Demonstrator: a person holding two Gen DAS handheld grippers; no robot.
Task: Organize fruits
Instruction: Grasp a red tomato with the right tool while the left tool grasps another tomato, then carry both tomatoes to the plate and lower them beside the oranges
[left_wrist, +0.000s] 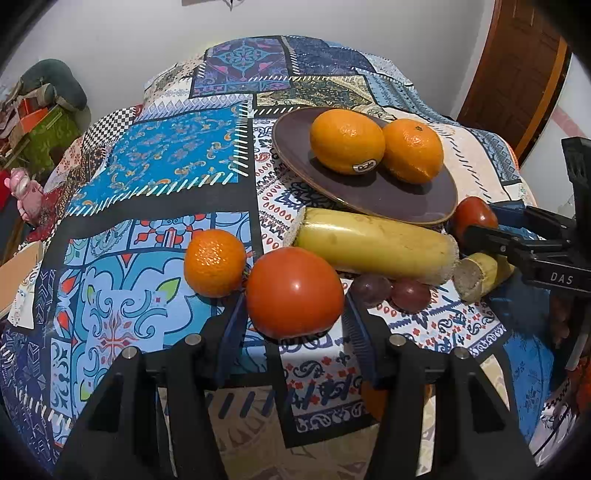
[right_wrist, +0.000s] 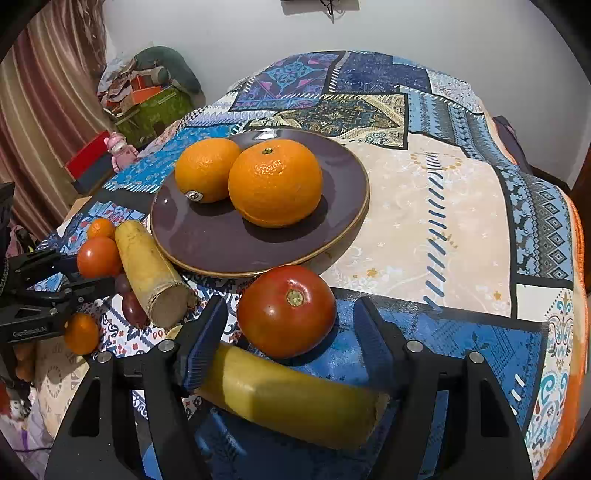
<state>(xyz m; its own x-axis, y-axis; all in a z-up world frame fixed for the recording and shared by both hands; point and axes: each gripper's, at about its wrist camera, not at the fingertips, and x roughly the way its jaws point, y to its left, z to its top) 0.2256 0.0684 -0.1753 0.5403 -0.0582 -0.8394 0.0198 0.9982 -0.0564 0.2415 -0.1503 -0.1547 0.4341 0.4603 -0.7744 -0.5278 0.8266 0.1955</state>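
Left tongs (left_wrist: 293, 325): wide, flanking a tomato (left_wrist: 294, 291) on the table (left_wrist: 166, 162). Right tongs (right_wrist: 290, 332): wide, flanking a second tomato (right_wrist: 286, 312). Plate (right_wrist: 221, 243): two oranges (right_wrist: 275, 182). Advice: centre each tomato, close gently, lift clear of banana (left_wrist: 373, 245).

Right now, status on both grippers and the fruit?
Left gripper open around a tomato. Right gripper open around another tomato. Two oranges on the plate. Banana piece under the right gripper.
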